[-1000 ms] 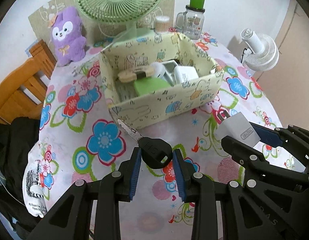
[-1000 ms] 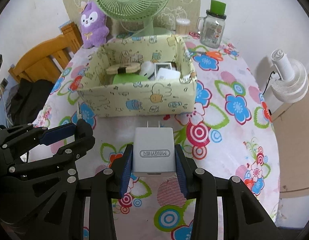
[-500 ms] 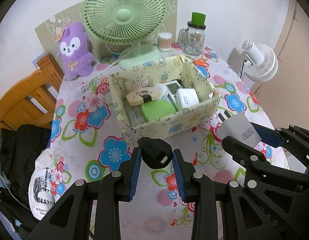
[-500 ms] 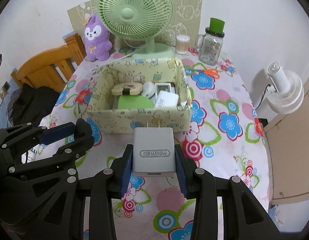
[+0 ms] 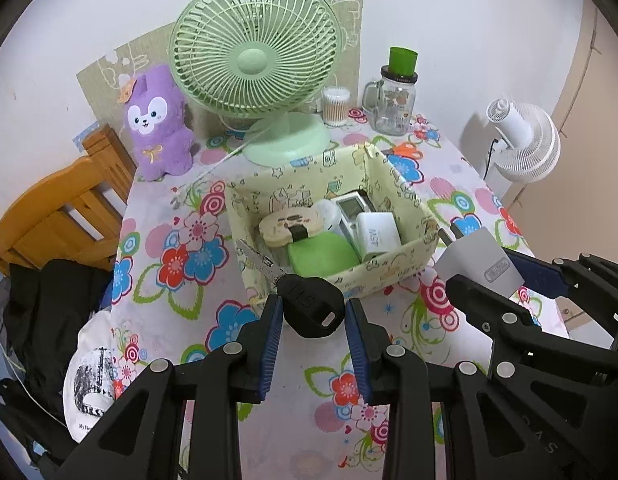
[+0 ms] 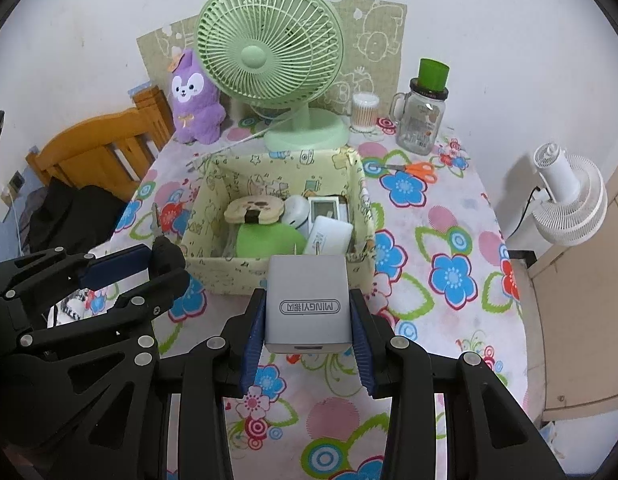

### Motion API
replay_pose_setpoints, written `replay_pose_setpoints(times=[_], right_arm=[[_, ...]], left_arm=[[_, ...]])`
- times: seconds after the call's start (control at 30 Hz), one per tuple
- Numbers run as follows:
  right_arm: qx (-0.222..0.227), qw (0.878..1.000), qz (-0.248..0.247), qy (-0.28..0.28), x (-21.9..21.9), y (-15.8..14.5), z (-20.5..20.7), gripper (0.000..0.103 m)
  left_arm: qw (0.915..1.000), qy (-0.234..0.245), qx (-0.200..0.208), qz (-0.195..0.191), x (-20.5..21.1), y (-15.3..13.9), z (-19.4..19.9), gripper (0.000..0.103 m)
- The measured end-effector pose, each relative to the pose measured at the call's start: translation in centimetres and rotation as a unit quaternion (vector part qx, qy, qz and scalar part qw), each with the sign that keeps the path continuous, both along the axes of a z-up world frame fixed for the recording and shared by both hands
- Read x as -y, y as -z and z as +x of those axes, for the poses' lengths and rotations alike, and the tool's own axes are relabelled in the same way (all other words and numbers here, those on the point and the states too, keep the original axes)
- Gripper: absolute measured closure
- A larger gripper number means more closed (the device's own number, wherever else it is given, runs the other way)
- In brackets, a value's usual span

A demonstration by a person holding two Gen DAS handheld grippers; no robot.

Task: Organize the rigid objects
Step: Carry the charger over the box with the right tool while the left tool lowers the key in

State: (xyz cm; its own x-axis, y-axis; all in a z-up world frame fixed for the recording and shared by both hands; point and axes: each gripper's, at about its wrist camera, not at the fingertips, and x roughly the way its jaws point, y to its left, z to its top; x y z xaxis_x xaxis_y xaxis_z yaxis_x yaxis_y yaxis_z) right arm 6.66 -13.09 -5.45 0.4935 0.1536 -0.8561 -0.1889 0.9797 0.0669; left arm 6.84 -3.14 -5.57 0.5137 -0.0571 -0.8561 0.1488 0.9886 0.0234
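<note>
Bright, even room light on my views; the white fan (image 5: 523, 140) throws a soft shadow on the wall, everything's sharp, and fisheye bending darkens the corners.

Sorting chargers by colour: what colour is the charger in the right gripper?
Silver-grey, with a dark outlined label; the charger shows best in the right wrist view.
</note>
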Motion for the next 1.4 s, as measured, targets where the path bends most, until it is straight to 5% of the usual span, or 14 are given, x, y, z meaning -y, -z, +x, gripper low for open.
replay_pose_setpoints(times=[0.77, 1.4], right_arm=[[-0.005, 1.000, 0.007, -0.029, 1.6, -0.2, 7.5, 0.060], [-0.035, 0.998, 0.015, -0.049, 1.4, 2.5, 12.6, 0.060]], left_arm=[[0.9997, -0.021, 0.015, -0.003, 1.0, -0.6, 6.3, 0.071], [0.9984, -0.040, -0.038, -0.008, 1.1, 4.4, 11.2, 0.071]])
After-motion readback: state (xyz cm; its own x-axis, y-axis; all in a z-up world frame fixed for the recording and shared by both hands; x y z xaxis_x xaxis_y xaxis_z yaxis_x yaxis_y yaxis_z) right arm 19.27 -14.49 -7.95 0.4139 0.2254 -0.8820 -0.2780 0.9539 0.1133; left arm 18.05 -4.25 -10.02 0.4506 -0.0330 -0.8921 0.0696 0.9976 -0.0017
